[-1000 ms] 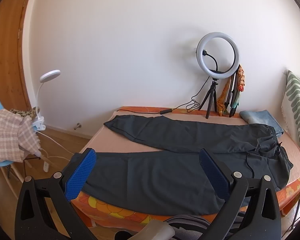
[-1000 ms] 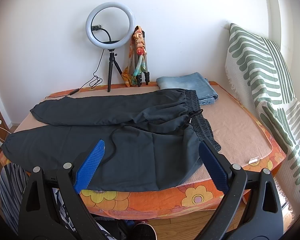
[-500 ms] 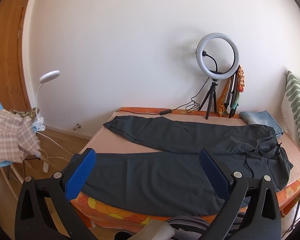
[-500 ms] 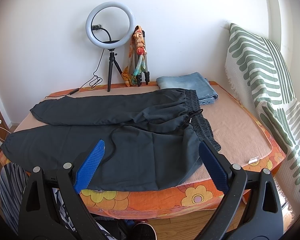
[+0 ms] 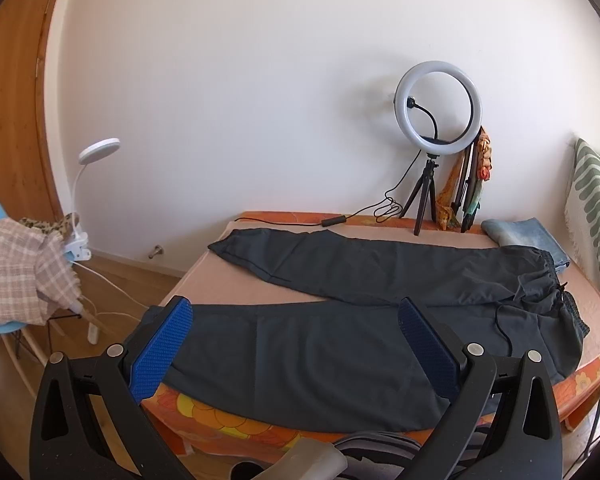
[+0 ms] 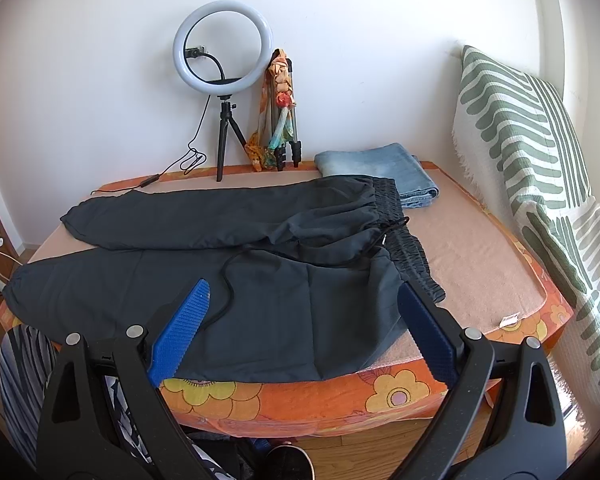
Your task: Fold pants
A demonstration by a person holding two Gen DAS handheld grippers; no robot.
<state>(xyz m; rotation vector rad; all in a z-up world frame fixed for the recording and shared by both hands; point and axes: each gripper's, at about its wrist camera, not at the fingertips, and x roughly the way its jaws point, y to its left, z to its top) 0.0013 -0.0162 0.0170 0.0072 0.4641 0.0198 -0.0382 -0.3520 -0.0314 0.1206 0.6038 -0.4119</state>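
White wall behind; dark pants (image 6: 228,276) lie flat on the bed (image 6: 480,256); both my jaws gape apart, empty.

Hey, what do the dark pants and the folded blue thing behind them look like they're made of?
The pants look like a thin, smooth woven synthetic, perhaps nylon: matte dark grey, soft shallow creases, gathered stretchy waistband and a cord drawstring. The folded blue cloth looks like denim: faded, mottled light-blue wash and thick stacked edges. Neither can be confirmed by sight alone.
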